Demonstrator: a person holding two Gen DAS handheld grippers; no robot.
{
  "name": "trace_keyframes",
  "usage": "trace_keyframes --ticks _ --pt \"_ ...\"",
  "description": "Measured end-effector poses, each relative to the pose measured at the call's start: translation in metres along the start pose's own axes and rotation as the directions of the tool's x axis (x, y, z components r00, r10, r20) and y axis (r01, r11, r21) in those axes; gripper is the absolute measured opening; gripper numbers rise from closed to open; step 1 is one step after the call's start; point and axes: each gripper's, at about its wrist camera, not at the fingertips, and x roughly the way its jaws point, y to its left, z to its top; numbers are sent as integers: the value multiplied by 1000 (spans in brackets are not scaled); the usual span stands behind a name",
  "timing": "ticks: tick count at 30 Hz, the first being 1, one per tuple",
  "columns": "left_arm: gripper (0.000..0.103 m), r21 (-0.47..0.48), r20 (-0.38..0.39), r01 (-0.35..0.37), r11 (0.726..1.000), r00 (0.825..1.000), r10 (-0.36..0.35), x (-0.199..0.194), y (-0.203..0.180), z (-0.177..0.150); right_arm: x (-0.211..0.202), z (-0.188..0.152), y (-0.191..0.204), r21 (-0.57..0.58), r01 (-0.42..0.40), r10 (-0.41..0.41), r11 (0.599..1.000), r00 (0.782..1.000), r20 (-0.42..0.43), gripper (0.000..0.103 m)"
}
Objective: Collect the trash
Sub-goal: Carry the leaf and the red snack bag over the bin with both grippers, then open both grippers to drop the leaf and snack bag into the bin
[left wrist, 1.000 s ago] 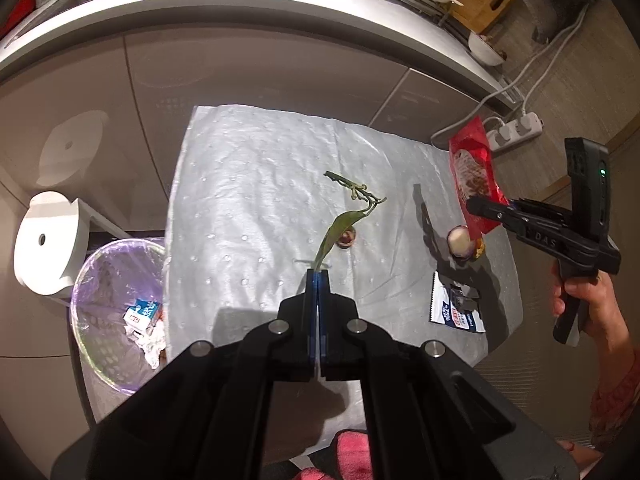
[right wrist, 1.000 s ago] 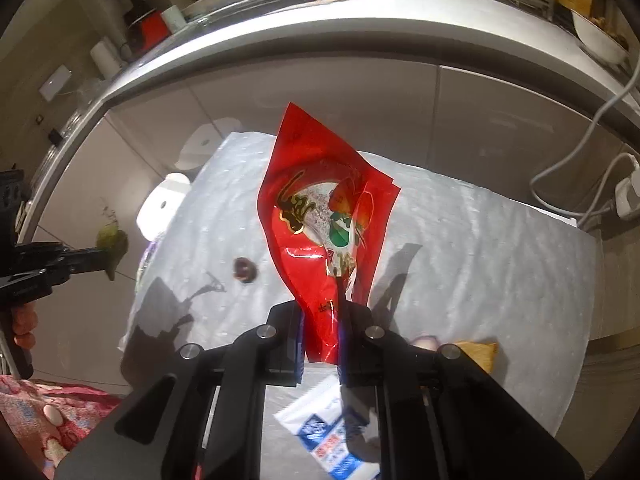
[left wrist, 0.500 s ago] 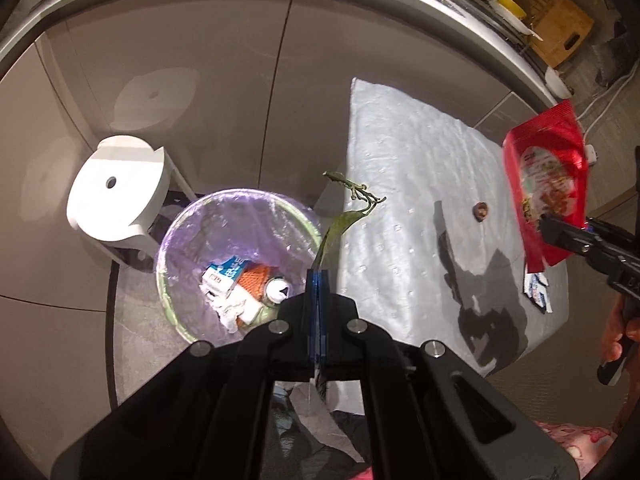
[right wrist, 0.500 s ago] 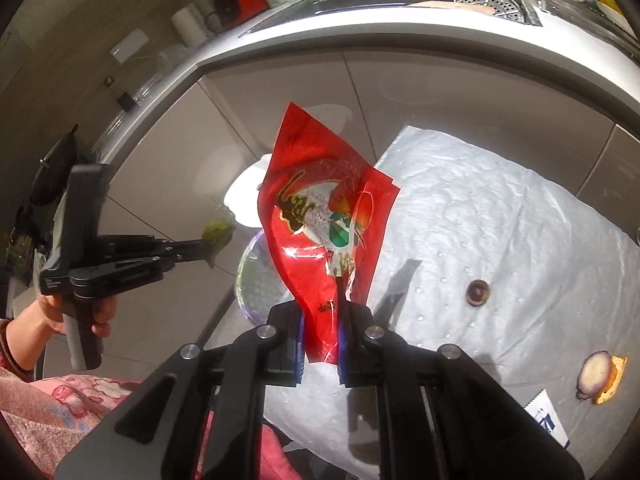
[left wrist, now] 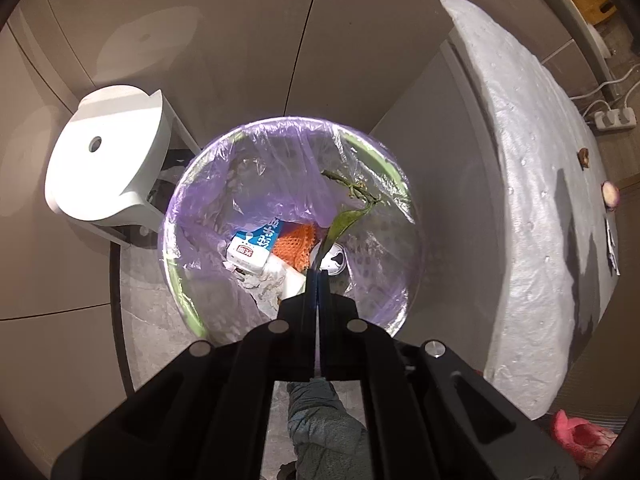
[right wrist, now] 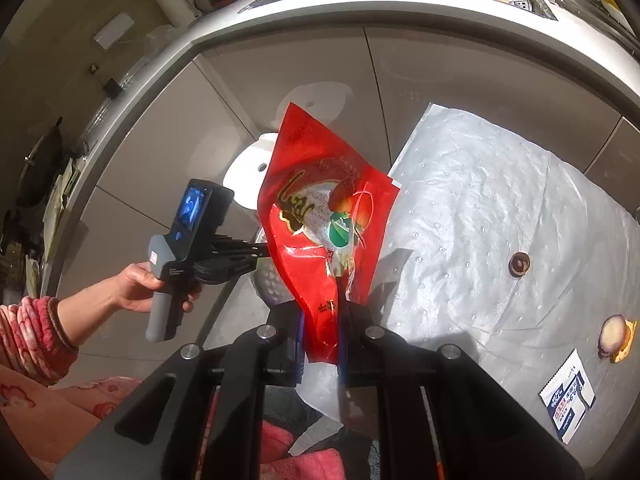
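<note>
Kitchen cabinet fronts back a low table point(right wrist: 500, 208) under a silvery cover, with a purple-lined bin point(left wrist: 288, 224) on the floor just beside its end. Largest risk, as I judge it: the red snack bag point(right wrist: 324, 232), clamped at its lower edge by the right tool point(right wrist: 322, 344), is broad and could catch the bin rim or drop onto the floor. Smaller: the limp green stem point(left wrist: 344, 220), pinched in the fully closed left tool point(left wrist: 317, 280) above the bin, may cling to the pads. An onion piece point(right wrist: 614, 334), a small brown scrap point(right wrist: 519, 264) and a blue-white sachet point(right wrist: 566, 400) lie on the table uncollected.
</note>
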Motion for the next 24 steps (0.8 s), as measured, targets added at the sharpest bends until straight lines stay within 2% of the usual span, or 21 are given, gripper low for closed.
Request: trace_keyframes --ticks 8,15,17,18,19,21,24 --pt "1 4 -77 12 1000 997 -11 33 12 -5 7 3 16 -5 13 -14 1000 1000 -17 12" --pt "9 -8 -73 43 999 996 -44 25 15 -3 16 9 25 -19 1 -1 1000 1000 -20 12" --pt "21 -12 -43 62 998 997 -63 9 16 -3 24 10 28 -31 -9 8 999 1000 -28 12" --pt "37 -10 -19 63 998 998 -63 -2 15 -3 31 11 30 -34 -18 16 999 999 -34 12" --pt "48 -8 14 61 998 998 -61 -16 14 -4 38 13 31 -38 -27 25 999 999 -40 12" --pt "56 7 88 68 998 994 -69 -48 12 -5 57 16 36 -48 -46 44 998 998 -55 12" --pt "75 4 164 55 998 985 -55 -92 12 -8 92 22 42 -47 -83 79 995 993 -82 12"
